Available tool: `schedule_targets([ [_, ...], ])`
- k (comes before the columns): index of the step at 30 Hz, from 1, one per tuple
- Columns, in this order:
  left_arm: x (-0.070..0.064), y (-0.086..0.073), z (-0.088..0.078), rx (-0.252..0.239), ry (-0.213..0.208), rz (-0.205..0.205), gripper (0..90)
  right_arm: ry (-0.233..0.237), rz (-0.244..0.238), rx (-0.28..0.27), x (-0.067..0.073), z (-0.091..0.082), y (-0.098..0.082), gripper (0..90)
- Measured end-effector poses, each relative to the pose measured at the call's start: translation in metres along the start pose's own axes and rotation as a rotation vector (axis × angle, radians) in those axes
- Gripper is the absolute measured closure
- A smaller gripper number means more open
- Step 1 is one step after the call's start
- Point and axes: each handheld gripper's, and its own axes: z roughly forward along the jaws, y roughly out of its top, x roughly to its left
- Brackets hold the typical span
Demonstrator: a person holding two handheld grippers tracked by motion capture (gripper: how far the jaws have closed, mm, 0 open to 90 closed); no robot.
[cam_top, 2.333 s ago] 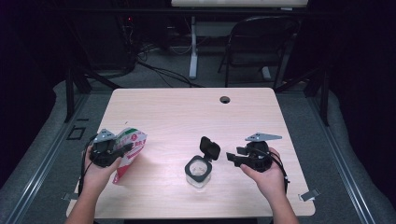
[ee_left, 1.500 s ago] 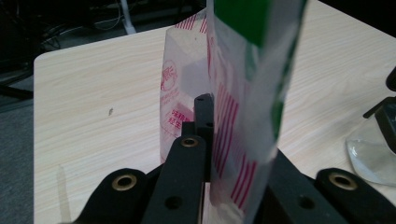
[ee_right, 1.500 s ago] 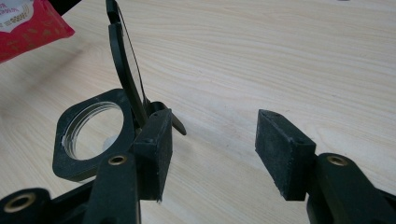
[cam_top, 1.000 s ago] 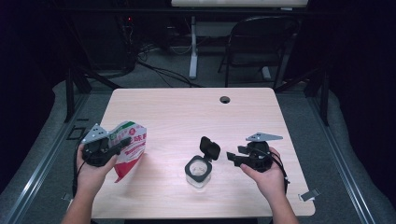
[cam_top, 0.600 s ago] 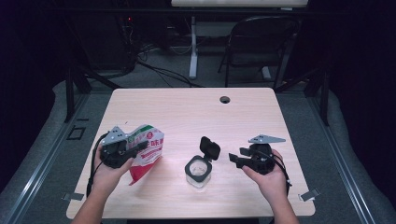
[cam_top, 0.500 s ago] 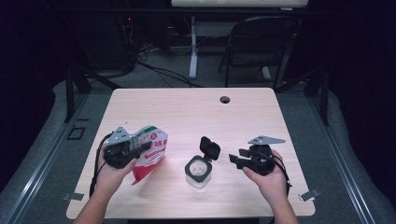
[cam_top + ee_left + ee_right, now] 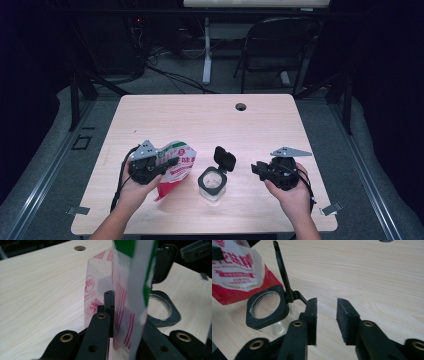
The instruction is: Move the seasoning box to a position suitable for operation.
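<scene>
From the high view, the left gripper (image 7: 150,167) holds a red-and-white pouch (image 7: 176,162) above the table (image 7: 200,120), just left of a clear jar (image 7: 212,182) with its black lid flipped up. In the left gripper view, the jaws clamp the pouch (image 7: 120,297). In the right gripper view, the right gripper (image 7: 326,315) has just been closing, jaws apart with nothing between them, beside the jar (image 7: 267,308).

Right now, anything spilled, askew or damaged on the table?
Nothing stands out. The jar sits upright with its lid flipped open, no spill around it. The bag is clamped in the left gripper beside the jar.
</scene>
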Motion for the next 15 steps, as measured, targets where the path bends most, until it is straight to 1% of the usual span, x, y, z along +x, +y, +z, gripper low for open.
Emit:
schedule_targets([
  [2, -0.004, -0.001, 0.003, 0.003, -0.005, 0.008, 90.0, 0.009, -0.004, -0.012, 0.002, -0.001, 0.001, 62.7],
  [3, -0.004, -0.002, 0.003, 0.005, -0.007, 0.01, 90.0, 0.02, -0.011, -0.012, 0.003, -0.001, 0.002, 61.0],
  [5, -0.006, -0.004, 0.004, 0.008, -0.009, 0.008, 90.0, 0.028, -0.018, -0.019, 0.007, -0.001, 0.004, 59.4],
  [7, -0.007, -0.006, 0.004, 0.018, -0.01, 0.006, 90.0, 0.042, -0.034, -0.028, 0.012, -0.003, 0.008, 59.0],
  [9, -0.007, -0.009, 0.004, 0.015, -0.01, -0.001, 90.0, 0.062, -0.044, -0.048, 0.018, -0.005, 0.011, 59.0],
  [10, -0.008, -0.01, 0.004, 0.017, -0.011, 0.0, 90.0, 0.075, -0.058, -0.052, 0.021, -0.007, 0.013, 59.1],
  [11, -0.009, -0.011, 0.004, 0.017, -0.009, 0.0, 90.0, 0.101, -0.061, -0.066, 0.026, -0.008, 0.016, 59.3],
  [15, -0.013, -0.017, 0.004, 0.018, -0.009, -0.002, 90.0, 0.144, -0.102, -0.089, 0.041, -0.008, 0.023, 59.9],
])
